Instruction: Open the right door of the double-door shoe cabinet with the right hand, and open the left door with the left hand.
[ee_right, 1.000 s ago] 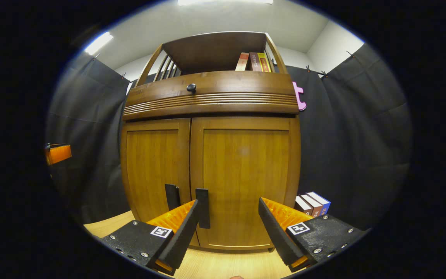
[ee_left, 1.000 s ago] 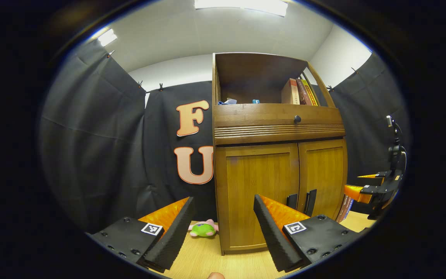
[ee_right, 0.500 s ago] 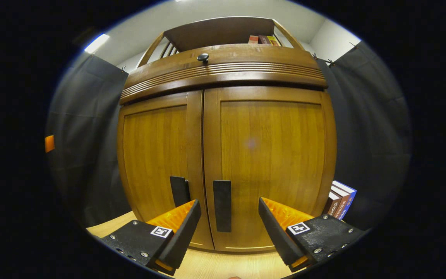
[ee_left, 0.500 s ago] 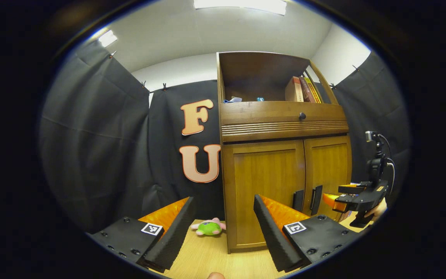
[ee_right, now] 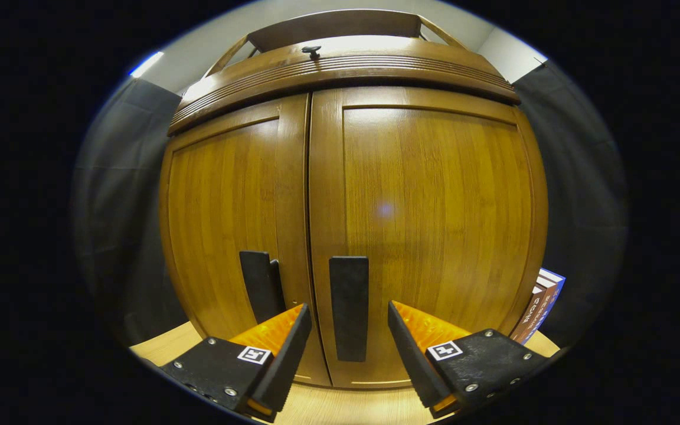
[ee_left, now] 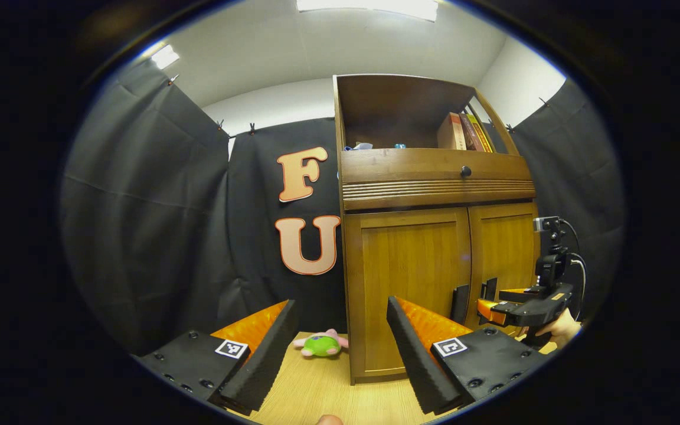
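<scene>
No words can be read: the books (ee_left: 461, 131) on the cabinet's shelf and the books (ee_right: 543, 304) beside it bear spine print too small to read.

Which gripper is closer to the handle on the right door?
The right gripper. Its open fingers sit either side of the right door's handle, close in front of it. The left gripper is farther back, off toward the cabinet's left side, also open.
</scene>
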Demonstrator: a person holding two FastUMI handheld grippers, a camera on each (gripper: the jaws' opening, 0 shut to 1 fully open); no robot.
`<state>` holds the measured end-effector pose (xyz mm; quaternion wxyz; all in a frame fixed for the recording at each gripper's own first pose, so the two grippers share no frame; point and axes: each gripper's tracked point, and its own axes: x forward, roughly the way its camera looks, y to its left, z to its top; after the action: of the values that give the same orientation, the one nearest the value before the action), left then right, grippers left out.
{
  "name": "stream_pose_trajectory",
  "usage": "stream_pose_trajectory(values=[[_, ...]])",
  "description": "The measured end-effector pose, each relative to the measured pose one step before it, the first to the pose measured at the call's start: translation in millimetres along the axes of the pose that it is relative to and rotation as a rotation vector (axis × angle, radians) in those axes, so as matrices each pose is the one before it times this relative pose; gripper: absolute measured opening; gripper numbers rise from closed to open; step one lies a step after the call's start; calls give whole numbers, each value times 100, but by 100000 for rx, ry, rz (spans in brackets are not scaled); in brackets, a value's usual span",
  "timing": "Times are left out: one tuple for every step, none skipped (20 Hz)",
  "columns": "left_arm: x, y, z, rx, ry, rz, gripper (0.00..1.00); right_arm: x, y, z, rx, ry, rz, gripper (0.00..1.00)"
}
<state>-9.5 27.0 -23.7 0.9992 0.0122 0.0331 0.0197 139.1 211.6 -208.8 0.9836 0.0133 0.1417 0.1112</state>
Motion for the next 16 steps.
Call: stream_pose_trajectory(values=[[93, 63, -25, 108, 142, 251, 98, 233, 114, -86, 412, 114, 99, 76], [23, 80, -166, 52, 234, 195, 98, 182, 65, -92, 379, 376, 389, 74], [87, -61, -40, -111, 262, -22, 98, 215, -80, -94, 443, 273, -189, 57], [54, 8, -109, -31, 130, -190, 98, 123, -27, -91, 134, 295, -236, 53], [23, -36, -18, 55, 146, -217, 98, 145, -43, -144, 80, 392, -291, 47], [-56, 0, -68, -77, 171, -106, 98, 64, -178, -124, -144, 502, -512, 43], [-46, -26, 53, -260, 58, -152, 98, 26, -251, -82, -188, 350, -708, 54], [-41, 5, 25, 124, -39, -241, 99, 20, 52, 76, 239, -188, 147, 41], [-70, -2, 75, 25, -72, -36, 98, 37, 18, -48, 61, 334, 73, 27], [-46, -75, 43, -591, -118, 108, 98, -70, 15, -38, -78, 61, 140, 37], [-65, -31, 127, -143, -225, -97, 99, -40, -46, 5, 47, 49, 247, 37], [-37, -79, 41, 174, -116, 15, 99, -124, 54, -40, 390, 5, 219, 37], [-113, 3, -1, 260, 97, 120, 99, -76, -17, 33, 332, -146, 309, 36], [-63, -80, -65, 58, 108, -73, 99, -104, -9, -25, 142, -180, 324, 36], [-109, -105, 19, -164, 148, -101, 98, -147, -54, -67, -64, -289, 242, 35], [-37, 5, -75, -316, 47, 106, 98, -280, 9, 9, -255, -132, 259, 35]])
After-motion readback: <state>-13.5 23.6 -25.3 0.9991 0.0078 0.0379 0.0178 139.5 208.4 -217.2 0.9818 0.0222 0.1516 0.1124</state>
